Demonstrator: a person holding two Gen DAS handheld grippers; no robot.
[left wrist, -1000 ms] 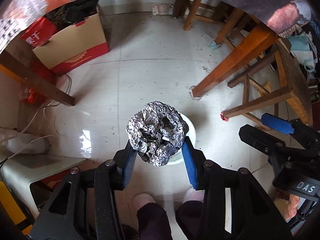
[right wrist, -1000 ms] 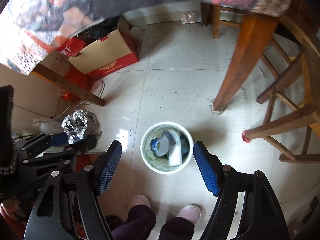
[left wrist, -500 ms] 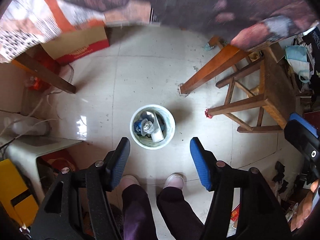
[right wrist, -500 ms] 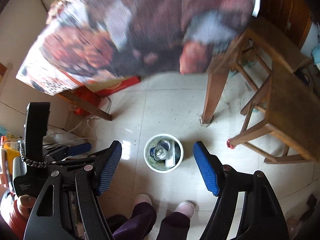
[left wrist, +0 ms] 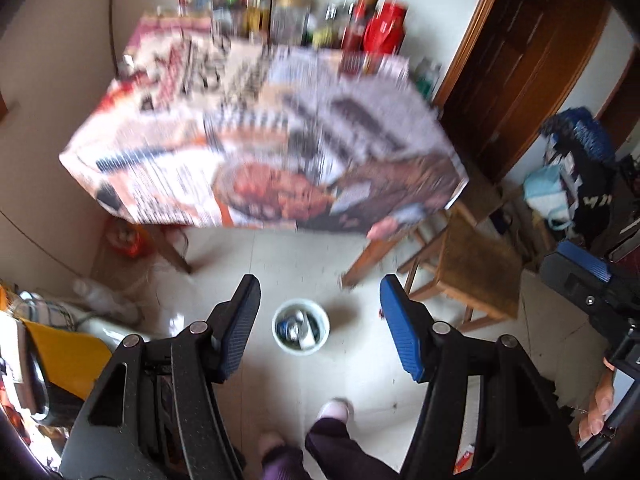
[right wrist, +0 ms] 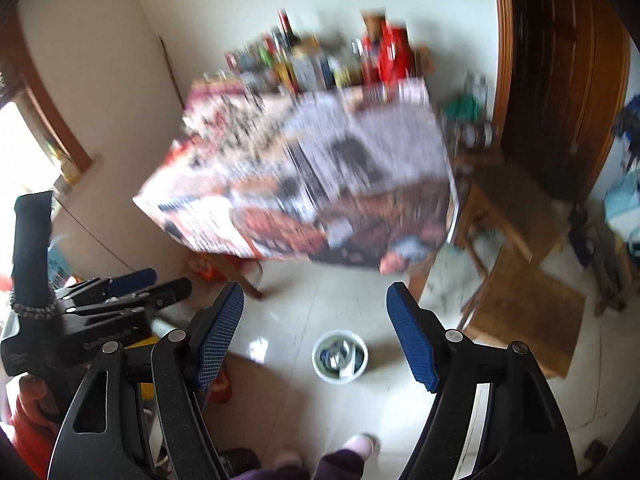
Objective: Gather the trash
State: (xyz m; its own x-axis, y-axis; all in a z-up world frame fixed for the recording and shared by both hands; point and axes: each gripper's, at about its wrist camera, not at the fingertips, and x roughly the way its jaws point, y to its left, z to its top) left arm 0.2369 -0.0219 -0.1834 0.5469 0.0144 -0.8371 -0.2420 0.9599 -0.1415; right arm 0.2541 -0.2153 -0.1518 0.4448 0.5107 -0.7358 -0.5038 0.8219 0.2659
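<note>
A small white trash bin [left wrist: 301, 349] stands on the pale tiled floor far below; the same bin [right wrist: 340, 378] shows in the right wrist view. Inside it a silvery crumpled foil ball [left wrist: 295, 326] lies among other trash. My left gripper [left wrist: 318, 284] hangs open high above the bin with nothing between its blue pads. My right gripper [right wrist: 316, 292] is open and empty too, at about the same height. Each gripper shows at the edge of the other's view: the right gripper [left wrist: 580, 280] and the left gripper [right wrist: 132, 292].
A table [left wrist: 260, 140] covered with printed paper stands beyond the bin, bottles and jars crowded at its far edge. A wooden stool [left wrist: 476, 264] is to the right, clutter and a yellow object [left wrist: 64, 352] to the left. The person's feet [left wrist: 334, 408] are near the bin.
The left gripper let go of the foil ball, which now lies in the bin. Both grippers rose well above the floor and tilted up, bringing the tabletop into view.
</note>
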